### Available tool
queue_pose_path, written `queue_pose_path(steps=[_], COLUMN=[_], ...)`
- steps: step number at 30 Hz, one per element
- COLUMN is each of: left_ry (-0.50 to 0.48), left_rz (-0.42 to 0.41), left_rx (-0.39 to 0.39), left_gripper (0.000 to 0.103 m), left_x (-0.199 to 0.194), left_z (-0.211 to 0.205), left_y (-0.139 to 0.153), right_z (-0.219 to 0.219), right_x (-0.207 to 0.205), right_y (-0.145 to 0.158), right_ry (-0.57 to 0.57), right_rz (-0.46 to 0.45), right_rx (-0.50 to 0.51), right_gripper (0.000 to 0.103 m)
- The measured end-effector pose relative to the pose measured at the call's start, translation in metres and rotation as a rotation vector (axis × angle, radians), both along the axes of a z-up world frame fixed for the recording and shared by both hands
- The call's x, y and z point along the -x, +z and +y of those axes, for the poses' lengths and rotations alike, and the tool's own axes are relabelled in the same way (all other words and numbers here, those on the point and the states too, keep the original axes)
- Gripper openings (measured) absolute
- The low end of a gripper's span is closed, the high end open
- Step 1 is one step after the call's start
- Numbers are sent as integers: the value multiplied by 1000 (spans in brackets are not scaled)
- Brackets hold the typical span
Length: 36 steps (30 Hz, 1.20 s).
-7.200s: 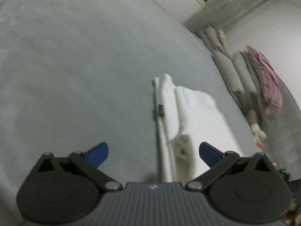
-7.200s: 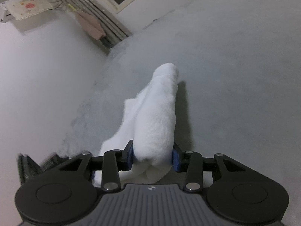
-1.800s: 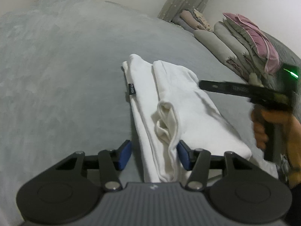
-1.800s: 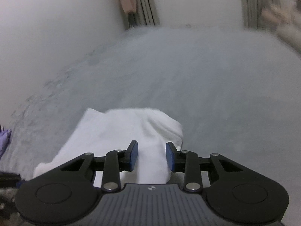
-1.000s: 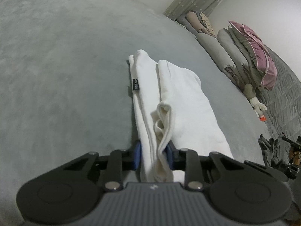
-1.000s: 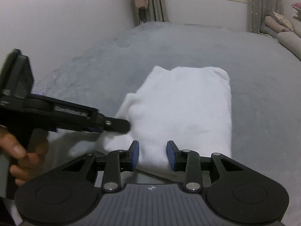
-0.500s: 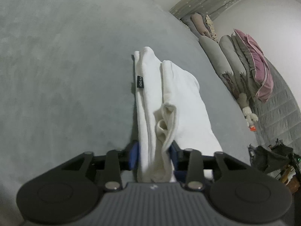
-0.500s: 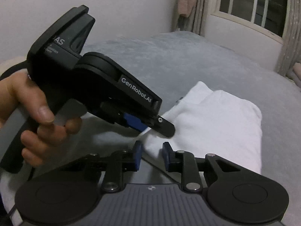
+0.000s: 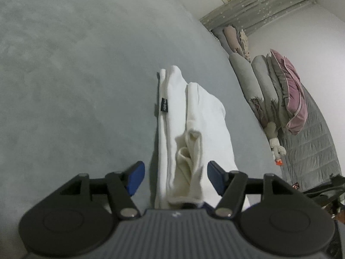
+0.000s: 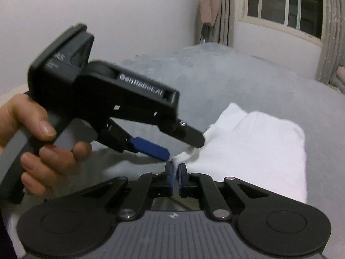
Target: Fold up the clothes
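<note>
One white garment (image 9: 200,116), folded long

Both cams ride on my grippers, looking down along the fingers, really close in. Left one faces lengthwise along the folded white garment (image 9: 194,116) toward the pillows (image 9: 278,95). Right one faces the window (image 10: 286,2). They share the garment and grey bedspread (image 9: 75,75).

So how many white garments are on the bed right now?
1: a folded white garment lies on the grey bed, near end between the left gripper pads. None other shows; the grippers could hide some.
</note>
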State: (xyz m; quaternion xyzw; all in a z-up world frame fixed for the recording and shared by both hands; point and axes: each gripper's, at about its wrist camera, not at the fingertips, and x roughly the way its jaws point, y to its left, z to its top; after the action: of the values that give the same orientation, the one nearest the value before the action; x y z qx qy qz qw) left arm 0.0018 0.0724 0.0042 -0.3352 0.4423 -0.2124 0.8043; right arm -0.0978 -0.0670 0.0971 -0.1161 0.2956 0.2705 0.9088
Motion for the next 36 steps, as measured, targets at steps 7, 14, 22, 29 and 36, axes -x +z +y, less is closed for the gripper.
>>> queue_pose_path(steps=[7, 14, 22, 29, 36], left_ry=[24, -32, -34, -33, -38], left_rz=[-43, -82, -114, -111, -119], left_rx=[43, -135, -241, -231, -246], left_gripper=[66, 63, 39, 39, 39], left_x=[1, 4, 2, 9, 12], left_z=[5, -22, -34, -23, -22], left_y=[6, 4, 3, 0, 0], right_z=[1, 14, -23, -74, -74], right_x=[2, -11, -9, -27, -32], right_y=[4, -19, 5, 10, -1], right_ry=[-15, -38, 72, -110, -144], right_rz=[-25, 16, 82, 106, 184], right_rx=[-38, 12, -100, -100, -112], right_gripper=[6, 7, 29, 25, 20])
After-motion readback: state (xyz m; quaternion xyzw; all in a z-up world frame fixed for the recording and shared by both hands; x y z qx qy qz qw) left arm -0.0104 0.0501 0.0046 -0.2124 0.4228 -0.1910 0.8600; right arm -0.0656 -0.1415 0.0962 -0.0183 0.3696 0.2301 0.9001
